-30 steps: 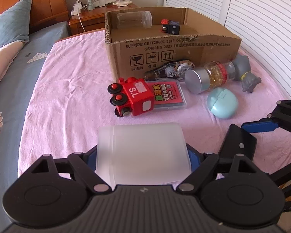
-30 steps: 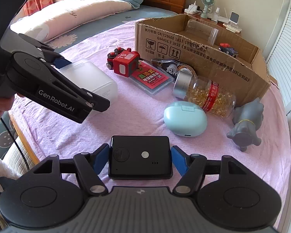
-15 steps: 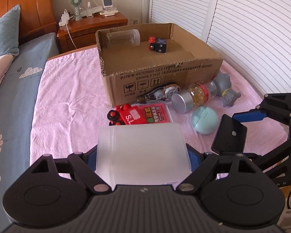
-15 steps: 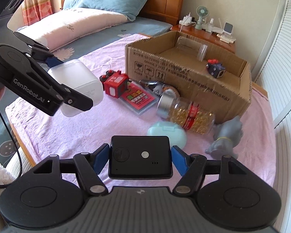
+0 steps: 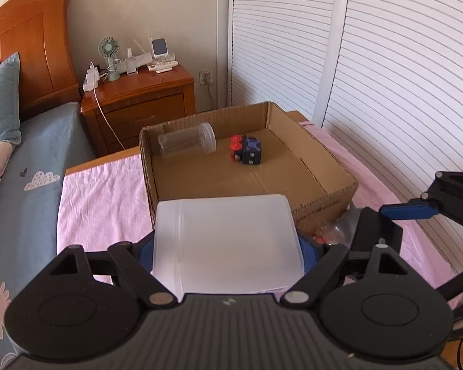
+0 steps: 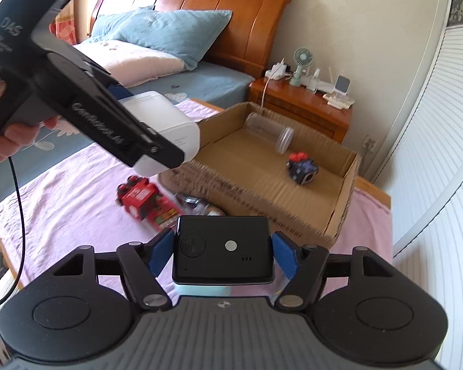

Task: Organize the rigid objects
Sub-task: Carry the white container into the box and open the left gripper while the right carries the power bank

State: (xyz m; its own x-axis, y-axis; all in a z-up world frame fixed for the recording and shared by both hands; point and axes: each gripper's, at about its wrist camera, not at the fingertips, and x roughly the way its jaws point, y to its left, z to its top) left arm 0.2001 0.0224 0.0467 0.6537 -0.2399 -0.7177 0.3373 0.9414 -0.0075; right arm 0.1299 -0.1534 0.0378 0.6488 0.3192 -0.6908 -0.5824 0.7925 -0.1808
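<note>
My left gripper (image 5: 228,246) is shut on a white translucent plastic box (image 5: 228,240) and holds it in the air at the near edge of the open cardboard box (image 5: 324,166). It also shows in the right wrist view (image 6: 166,123). My right gripper (image 6: 223,252) is shut on a flat black device (image 6: 223,246), raised before the cardboard box (image 6: 342,203). Inside the cardboard box lie a clear jar (image 5: 188,143) and a dark blue and red toy (image 5: 247,152).
A red toy train (image 6: 137,195) and a red card pack (image 6: 165,212) lie on the pink sheet (image 6: 61,197) in front of the cardboard box. A wooden nightstand (image 5: 139,98) with a fan stands behind. Louvred doors (image 5: 385,77) are to the right.
Both grippers have risen with their loads and moved toward the cardboard box, so its inside now shows from above. The loose items on the sheet have dropped mostly out of view.
</note>
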